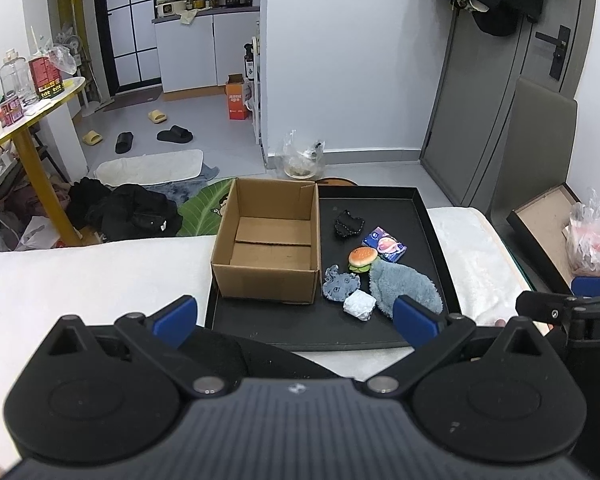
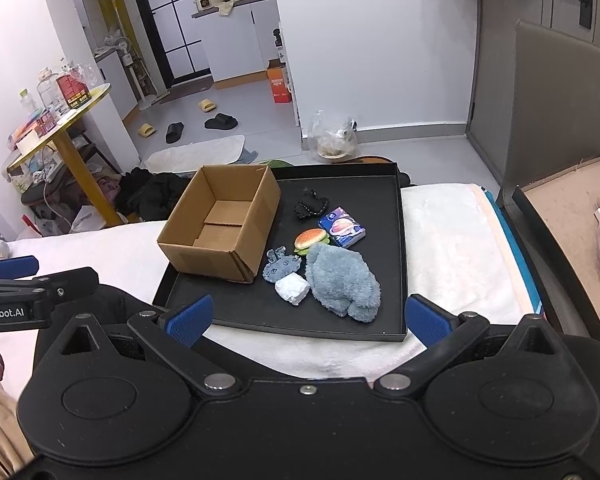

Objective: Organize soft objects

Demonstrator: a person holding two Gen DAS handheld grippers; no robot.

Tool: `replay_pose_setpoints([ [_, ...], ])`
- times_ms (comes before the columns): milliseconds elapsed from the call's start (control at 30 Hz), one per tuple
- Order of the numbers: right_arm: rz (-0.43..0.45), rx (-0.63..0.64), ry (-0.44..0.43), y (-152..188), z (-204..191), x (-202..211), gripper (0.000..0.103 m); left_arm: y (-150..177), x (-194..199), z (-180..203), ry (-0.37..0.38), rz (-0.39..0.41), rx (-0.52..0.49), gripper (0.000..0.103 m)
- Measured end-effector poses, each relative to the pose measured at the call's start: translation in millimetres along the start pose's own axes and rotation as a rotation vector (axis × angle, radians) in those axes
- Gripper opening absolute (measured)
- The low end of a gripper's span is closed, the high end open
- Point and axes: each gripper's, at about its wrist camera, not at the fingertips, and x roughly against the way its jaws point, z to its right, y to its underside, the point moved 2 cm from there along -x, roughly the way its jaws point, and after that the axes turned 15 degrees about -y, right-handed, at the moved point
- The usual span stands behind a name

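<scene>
On the left of the shallow black square tray (image 1: 436,236) stands an open brown cardboard box (image 1: 268,240), nothing inside it. To its right, loose on the tray floor, lie a small grey-blue flat plush animal (image 1: 339,285), a crumpled white paper-like lump (image 1: 359,305) just in front of it, a black beaded lump (image 1: 349,224) farther back, a little toy hamburger (image 1: 363,259), a blue tissue packet (image 1: 385,243) with print too small to read, and a big fluffy blue-grey plush cloth (image 1: 404,285) touching the hamburger. The tray rests on a white fleecy bed cover (image 1: 80,276).

The left claw (image 1: 296,316) hovers before the tray, blue pads (image 1: 176,318) spread wide, gripping nothing; in the right wrist view its side reads "enRobot.AI". The right claw (image 2: 308,318) likewise hangs released and empty.
</scene>
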Motion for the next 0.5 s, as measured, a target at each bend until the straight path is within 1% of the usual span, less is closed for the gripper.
replay_pose_setpoints([
  [267,-0.007,0.001,0.005,0.3,-1.4,-2.7,0.103,-1.6,-5.7,-0.6,0.004,0.002,-0.007,0.103],
  [500,-0.016,-0.004,0.007,-2.6,-0.4,-9.0,0.103,-4.7,-16.6,1.9,0.009,-0.015,-0.017,0.103],
])
